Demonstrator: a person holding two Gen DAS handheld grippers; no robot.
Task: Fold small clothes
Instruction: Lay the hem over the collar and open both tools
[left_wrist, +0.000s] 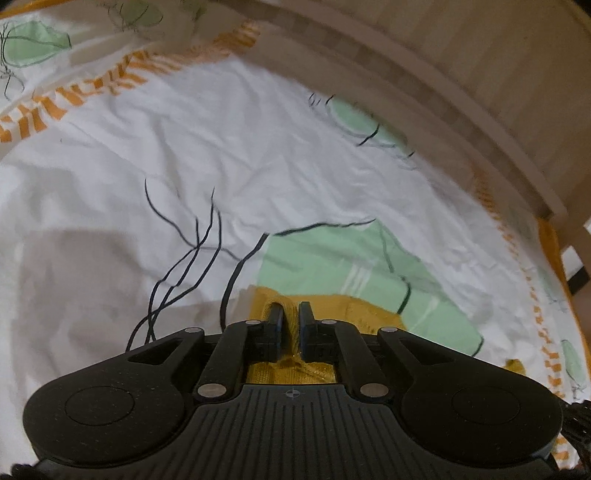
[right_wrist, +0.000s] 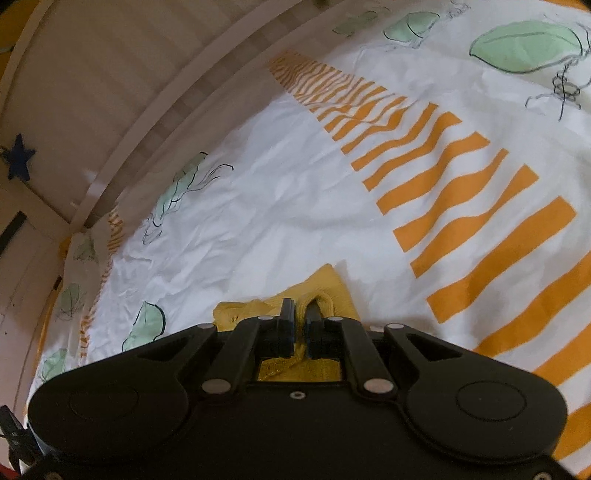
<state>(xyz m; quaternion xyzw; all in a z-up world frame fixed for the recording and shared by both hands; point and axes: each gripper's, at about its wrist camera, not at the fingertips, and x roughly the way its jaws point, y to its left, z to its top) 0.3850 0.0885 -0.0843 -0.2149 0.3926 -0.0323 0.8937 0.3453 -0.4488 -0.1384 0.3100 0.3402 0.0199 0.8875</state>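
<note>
Both grippers, left (left_wrist: 291, 314) and right (right_wrist: 301, 312), clamp the yellow knit (right_wrist: 332, 291) at lower centre; soft, light, limp — hold by edges.

Background. A white bedsheet (left_wrist: 229, 147) printed with pale green leaves, thin black line drawings and orange stripe bands (right_wrist: 476, 221) fills most of both views, lightly creased. A pale wooden bed frame (left_wrist: 461, 74) curves across the upper right of the left view and the upper left of the right view, where a dark blue star (right_wrist: 17, 157) sits at the far left. Lighting is soft and even.
</note>
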